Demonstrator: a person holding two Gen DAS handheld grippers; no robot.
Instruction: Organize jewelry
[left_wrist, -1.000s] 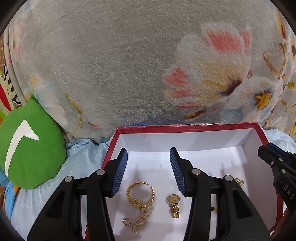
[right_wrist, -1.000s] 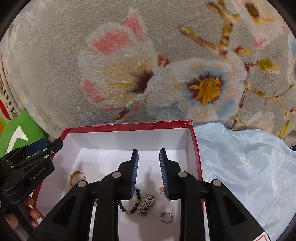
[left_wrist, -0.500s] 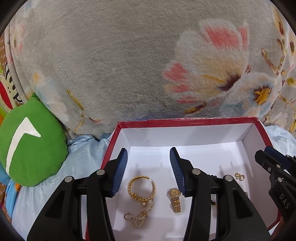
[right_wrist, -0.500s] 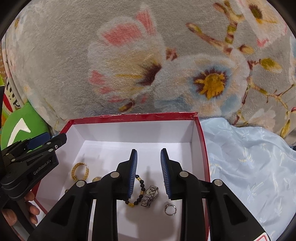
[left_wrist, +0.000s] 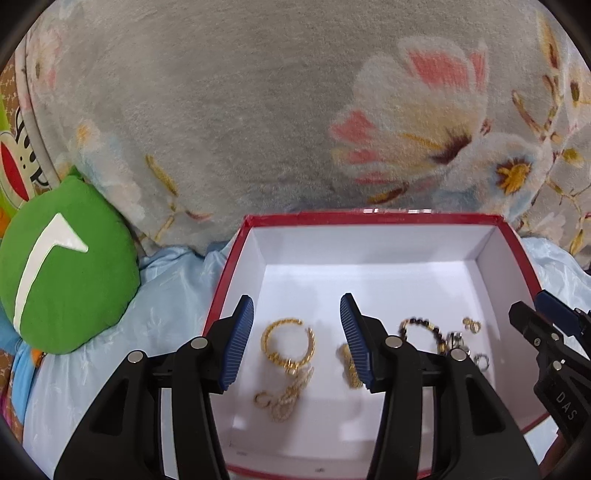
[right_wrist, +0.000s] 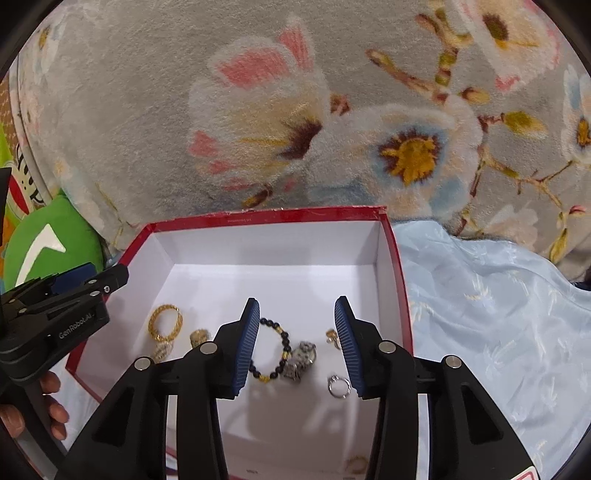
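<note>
A: Where did the jewelry sit rel. to the grippers?

B: All inside the red-rimmed white cardboard box (left_wrist: 369, 218), on its floor. The left hand-held gripper (left_wrist: 297, 341) hung wide apart, empty, over the box's left half. The twisted gold bangle (left_wrist: 289, 343) lay right between its blue pads, slightly ahead. A gold watch (left_wrist: 347, 363) sat just beside the right pad, partly hidden by it.

A: And the right one?

B: The right hand-held gripper (right_wrist: 297, 345) also stood wide, holding nothing, over the right half. The black-and-gold bead bracelet (right_wrist: 273, 350) lay just inside its left pad, w/ the silver metal watch (right_wrist: 301, 360) touching it; watch's long axis ran roughly along the fingers, a bit tilted. The small silver ring (right_wrist: 339, 386) lay near the right pad.

A: Obstacles?

B: Prob. crowding. Bracelet & silver watch touched, so one could drag the other. A pearl-studded gold piece (left_wrist: 288, 398) touched the bangle's near edge. Box walls stood well apart from the pads. Box rested on pale blue satin cloth (right_wrist: 498, 314) on a bed w/ a floral grey blanket (right_wrist: 147, 110).
</note>
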